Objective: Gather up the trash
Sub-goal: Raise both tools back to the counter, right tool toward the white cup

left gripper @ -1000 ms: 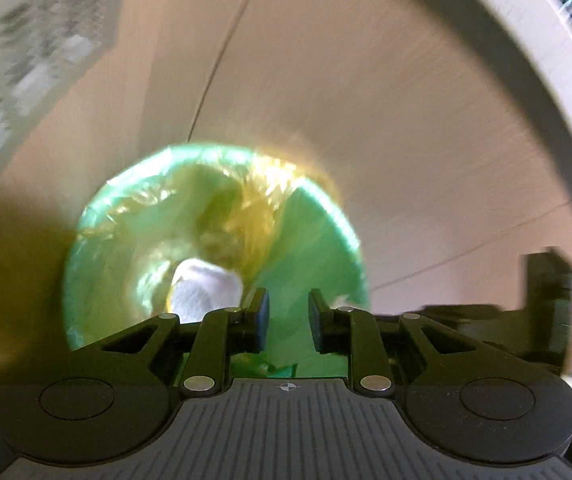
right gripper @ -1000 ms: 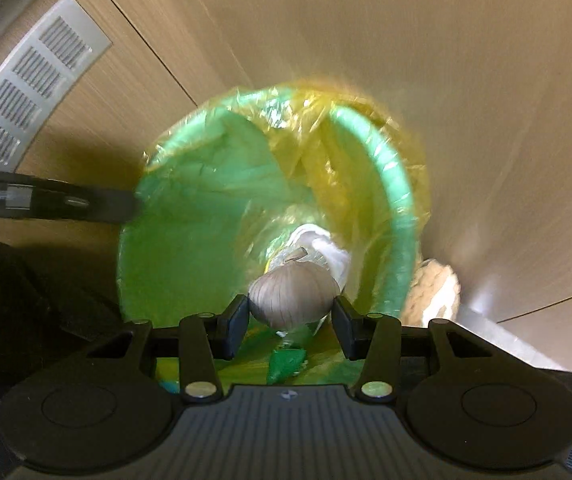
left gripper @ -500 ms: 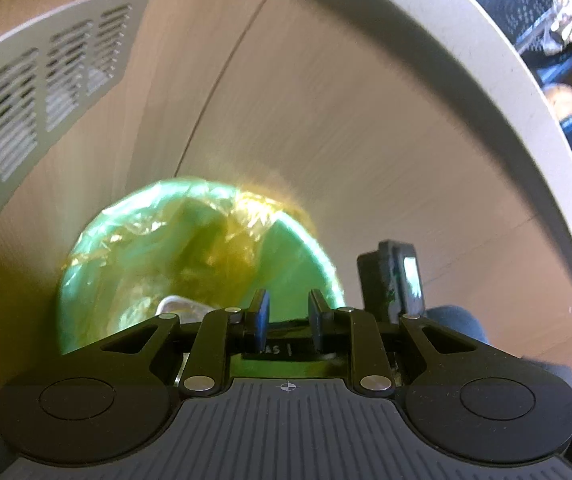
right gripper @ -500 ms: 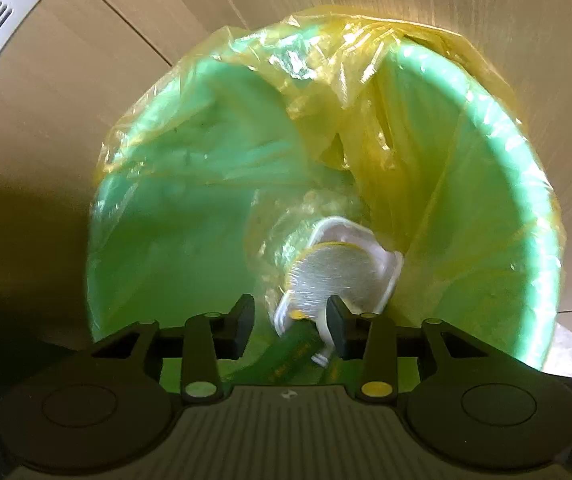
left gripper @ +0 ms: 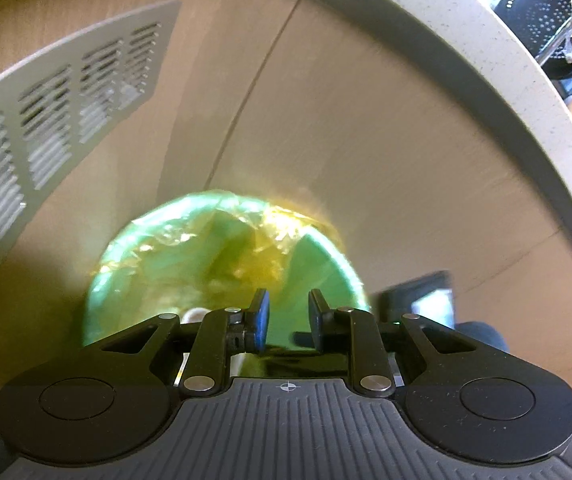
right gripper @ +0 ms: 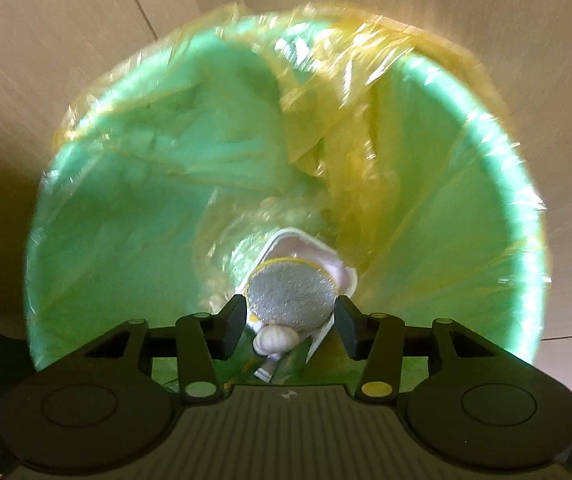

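Right wrist view: right gripper (right gripper: 290, 326) fingers spread, garlic bulb (right gripper: 275, 340) (light, papery, fragile) released into bin (right gripper: 486, 184); left gripper (left gripper: 288, 322) empty, fingers apart.

I see a round mint-green plastic bin (right gripper: 133, 216) lined with a clear yellow plastic bag (right gripper: 350, 92). Inside lies a white tray (right gripper: 306, 246) with a silver foil lid (right gripper: 292, 294) edged yellow. The wood-grain panels (left gripper: 366, 140) are beige.
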{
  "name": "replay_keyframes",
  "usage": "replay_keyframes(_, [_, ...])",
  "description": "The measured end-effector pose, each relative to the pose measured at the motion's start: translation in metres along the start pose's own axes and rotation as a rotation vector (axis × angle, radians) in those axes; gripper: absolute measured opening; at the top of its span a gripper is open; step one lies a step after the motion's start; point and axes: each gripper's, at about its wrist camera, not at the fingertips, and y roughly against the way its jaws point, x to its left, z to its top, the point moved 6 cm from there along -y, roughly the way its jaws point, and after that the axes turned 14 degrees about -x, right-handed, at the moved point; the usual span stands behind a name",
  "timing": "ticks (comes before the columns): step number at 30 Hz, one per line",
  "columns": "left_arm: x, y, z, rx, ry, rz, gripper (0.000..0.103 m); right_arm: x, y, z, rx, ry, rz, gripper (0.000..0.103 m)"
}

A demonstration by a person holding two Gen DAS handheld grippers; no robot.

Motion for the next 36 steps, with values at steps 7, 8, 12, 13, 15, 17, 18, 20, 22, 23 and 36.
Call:
replay_keyframes(7, [-0.021, 0.048, 0.018, -0.123, 0.017, -0.012, 0.024, -0.015, 0.120, 0.043, -0.247, -0.182, 0.043, 0.049])
replay_keyframes(8, [-0.029, 0.062, 0.027, -0.142, 0.000, -0.022, 0.024, -0.013, 0.142, 0.055, -0.310, -0.169, 0.035, 0.049])
replay_keyframes(12, [-0.054, 0.146, 0.081, -0.266, -0.074, -0.001, 0.024, 0.005, 0.238, 0.118, -0.569, -0.102, 0.035, 0.049])
replay_keyframes(13, [-0.054, 0.170, 0.095, -0.300, -0.071, 0.014, 0.024, 0.015, 0.259, 0.134, -0.622, -0.089, 0.058, 0.051])
replay_keyframes(15, [-0.048, 0.211, 0.116, -0.349, -0.064, 0.068, 0.024, 0.042, 0.301, 0.169, -0.726, -0.029, 0.117, 0.059])
replay_keyframes(17, [-0.033, 0.244, 0.133, -0.378, -0.057, 0.145, 0.024, 0.080, 0.329, 0.206, -0.797, 0.071, 0.174, 0.063])
replay_keyframes(18, [-0.023, 0.257, 0.138, -0.381, -0.041, 0.185, 0.024, 0.103, 0.335, 0.221, -0.810, 0.124, 0.205, 0.063])
replay_keyframes(20, [0.002, 0.280, 0.148, -0.378, 0.007, 0.254, 0.024, 0.151, 0.338, 0.250, -0.779, 0.224, 0.294, 0.063])
replay_keyframes(22, [0.029, 0.295, 0.155, -0.382, 0.028, 0.320, 0.024, 0.200, 0.329, 0.275, -0.696, 0.281, 0.404, 0.063])
replay_keyframes(23, [0.041, 0.300, 0.158, -0.385, 0.029, 0.357, 0.024, 0.221, 0.323, 0.285, -0.658, 0.296, 0.453, 0.063])
replay_keyframes(36, [0.108, 0.334, 0.156, -0.354, 0.018, 0.494, 0.024, 0.449, 0.218, 0.319, -0.468, 0.431, 0.682, 0.062])
